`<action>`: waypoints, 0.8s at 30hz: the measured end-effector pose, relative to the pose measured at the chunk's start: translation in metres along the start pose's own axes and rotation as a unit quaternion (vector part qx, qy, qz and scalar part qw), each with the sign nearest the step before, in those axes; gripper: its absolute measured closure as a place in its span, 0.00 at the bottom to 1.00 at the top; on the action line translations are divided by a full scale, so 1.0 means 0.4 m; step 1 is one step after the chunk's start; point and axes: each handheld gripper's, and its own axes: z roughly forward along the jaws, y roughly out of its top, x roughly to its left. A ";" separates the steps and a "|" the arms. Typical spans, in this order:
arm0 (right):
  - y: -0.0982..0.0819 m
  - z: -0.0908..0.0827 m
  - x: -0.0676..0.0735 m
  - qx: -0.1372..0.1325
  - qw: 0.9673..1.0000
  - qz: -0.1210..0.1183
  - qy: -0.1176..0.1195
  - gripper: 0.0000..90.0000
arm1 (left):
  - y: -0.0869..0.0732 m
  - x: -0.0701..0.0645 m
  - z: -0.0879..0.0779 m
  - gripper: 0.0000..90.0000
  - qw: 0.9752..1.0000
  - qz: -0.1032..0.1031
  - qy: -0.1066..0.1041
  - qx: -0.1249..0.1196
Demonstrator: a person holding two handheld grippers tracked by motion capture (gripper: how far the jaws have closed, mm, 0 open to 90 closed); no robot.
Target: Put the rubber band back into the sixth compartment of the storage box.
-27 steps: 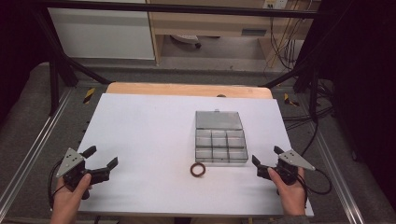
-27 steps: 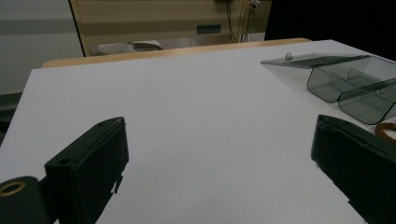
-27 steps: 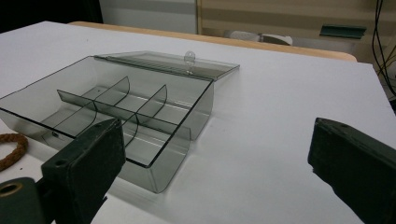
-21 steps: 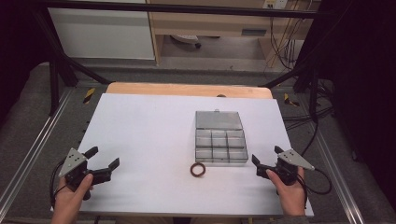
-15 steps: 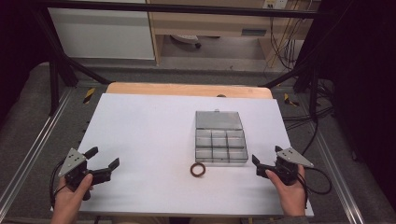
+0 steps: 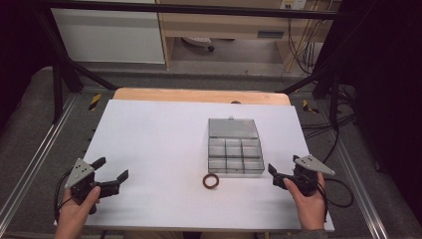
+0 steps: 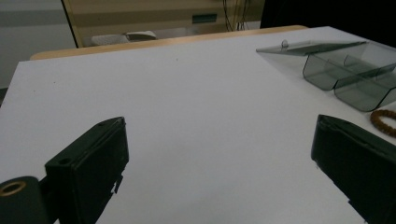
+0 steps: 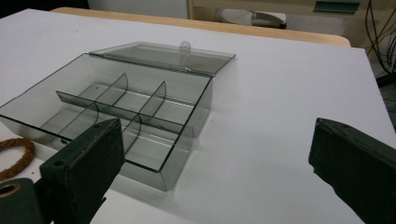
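The bead bracelet (image 6: 210, 180) lies flat on the white worktop (image 6: 149, 144), just in front of the near edge of the clear compartment box (image 6: 235, 149), close to that box's near left corner and apart from its wall by a narrow strip of bare surface. The box stands open, its lid (image 6: 233, 128) folded back flat on the far side, and its nine cells look empty.

The right gripper (image 6: 279, 176) rests near the worktop's right edge, jaws wide apart and holding nothing, pointing inward across the table toward the box's near right corner. The left gripper (image 6: 110, 174) sits well off at the left, jaws likewise spread and empty, with a broad stretch of bare surface between it and the ring.

So the relation that matters: the bracelet lies to the left of the right gripper, roughly level with it across the table, and the right hand is clearly the nearer of the two (the left would have to cross about twice the ground). In the right gripper view the bracelet (image 8: 14, 156) peeks in at the far left edge, beyond the left jaw, so that gripper would likely need to swing left and drop before the ring falls between its jaws. Being a ring, it has no long axis to favour; a pinch across one side of the loop seems the natural grip.
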 end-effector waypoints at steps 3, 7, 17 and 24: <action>0.011 0.011 0.011 0.006 1.000 -0.008 0.012 0.05 | -0.002 0.003 -0.006 0.05 1.000 -0.009 0.007 0.000; 0.022 0.017 0.026 0.006 1.000 -0.019 0.022 0.05 | -0.005 -0.001 -0.004 0.05 1.000 0.001 0.007 0.006; 0.034 0.019 0.046 0.010 0.999 -0.017 0.025 0.04 | -0.008 0.000 0.000 0.05 1.000 -0.004 0.007 0.009; 0.062 0.017 0.104 0.013 0.998 -0.038 0.047 0.05 | -0.008 -0.005 -0.006 0.05 1.000 0.003 0.011 0.008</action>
